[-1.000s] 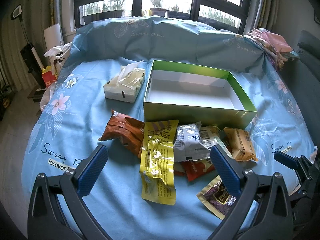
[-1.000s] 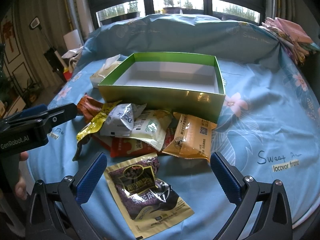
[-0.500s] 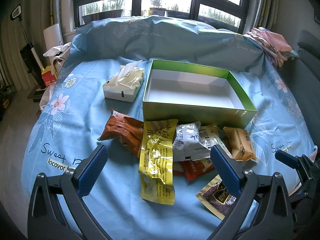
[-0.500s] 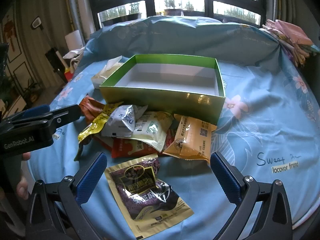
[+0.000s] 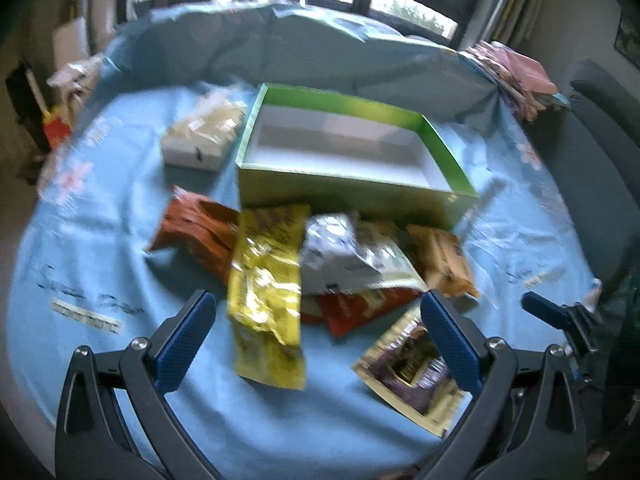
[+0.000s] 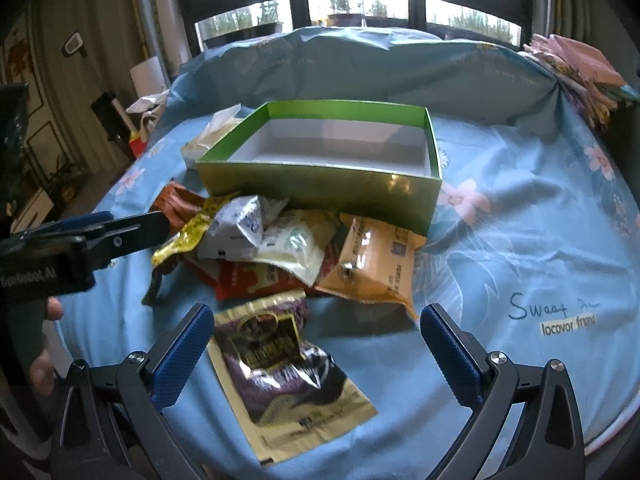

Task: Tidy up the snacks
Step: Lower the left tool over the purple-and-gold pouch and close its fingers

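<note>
A green box (image 5: pixel 344 196) (image 6: pixel 320 184) with a white, bare inside sits on the blue cloth. In front of it lies a heap of snack packets: a yellow one (image 5: pixel 266 296), a brown one (image 5: pixel 196 232), a silver one (image 5: pixel 332 256) (image 6: pixel 240 228), a red one (image 6: pixel 256 280), an orange one (image 5: pixel 444 260) (image 6: pixel 376 264) and a purple-and-gold one (image 5: pixel 416 368) (image 6: pixel 280 364). My left gripper (image 5: pixel 316 332) hovers open just short of the yellow packet. My right gripper (image 6: pixel 316 344) hangs open over the purple-and-gold packet. Neither holds anything.
A tissue box (image 5: pixel 200 136) stands left of the green box. Folded cloths (image 6: pixel 576 68) are piled at the back right. The left gripper (image 6: pixel 100 236) and a hand show at the left of the right wrist view. A dark chair (image 5: pixel 600 152) stands right of the table.
Both grippers have moved forward and a little lower toward the snack heap. The left wrist view is blurred by that motion. The snacks and box have not shifted.
</note>
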Motion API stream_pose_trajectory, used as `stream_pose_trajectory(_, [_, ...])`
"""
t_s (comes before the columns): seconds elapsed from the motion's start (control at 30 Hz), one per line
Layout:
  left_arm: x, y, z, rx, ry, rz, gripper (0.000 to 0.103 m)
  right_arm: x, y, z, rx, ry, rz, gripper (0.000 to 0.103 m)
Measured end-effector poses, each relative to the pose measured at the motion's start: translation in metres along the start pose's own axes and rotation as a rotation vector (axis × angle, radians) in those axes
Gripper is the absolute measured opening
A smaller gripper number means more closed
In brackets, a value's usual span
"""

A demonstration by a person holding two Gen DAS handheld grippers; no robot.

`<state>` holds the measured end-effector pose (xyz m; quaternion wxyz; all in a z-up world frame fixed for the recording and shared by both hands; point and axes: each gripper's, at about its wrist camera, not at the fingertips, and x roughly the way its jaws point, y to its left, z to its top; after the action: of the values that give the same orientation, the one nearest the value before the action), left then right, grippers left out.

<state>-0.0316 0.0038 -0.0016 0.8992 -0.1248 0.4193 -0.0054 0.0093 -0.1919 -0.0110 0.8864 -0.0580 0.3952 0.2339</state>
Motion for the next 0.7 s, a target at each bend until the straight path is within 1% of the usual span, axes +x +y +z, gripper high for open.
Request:
stream_pose_trajectory(0.13, [0.008,-0.005,-0.008,0.021,0.051,-0.048,0.103,-0.001,-0.009,-0.015,0.002,0.023,0.005,0.103])
stream_pose_trajectory(0.27, [0.020,-0.013,-0.021,0.041,0.134,-0.183,0.102,0.002,-0.015,-0.031,0.012,0.065,0.017,0.103])
stream_pose_trajectory(0.3, [0.022,-0.016,-0.023,0.050,0.142,-0.197,0.102,0.003,-0.017,-0.036,0.015,0.077,0.023,0.103])
stream_pose_trajectory(0.4, [0.025,-0.029,-0.028,0.109,0.137,-0.186,0.102,0.008,-0.020,-0.049,0.032,0.111,0.046,0.103])
stream_pose_trajectory(0.47, [0.022,-0.039,-0.031,0.152,0.117,-0.203,0.102,0.013,-0.020,-0.057,0.036,0.122,0.055,0.103])
stream_pose_trajectory(0.6, [0.027,-0.050,-0.034,0.216,0.091,-0.212,0.101,0.019,-0.018,-0.060,0.031,0.116,0.069,0.102])
stream_pose_trajectory(0.7, [0.039,-0.052,-0.034,0.232,0.104,-0.205,0.101,0.023,-0.013,-0.060,0.011,0.103,0.087,0.102])
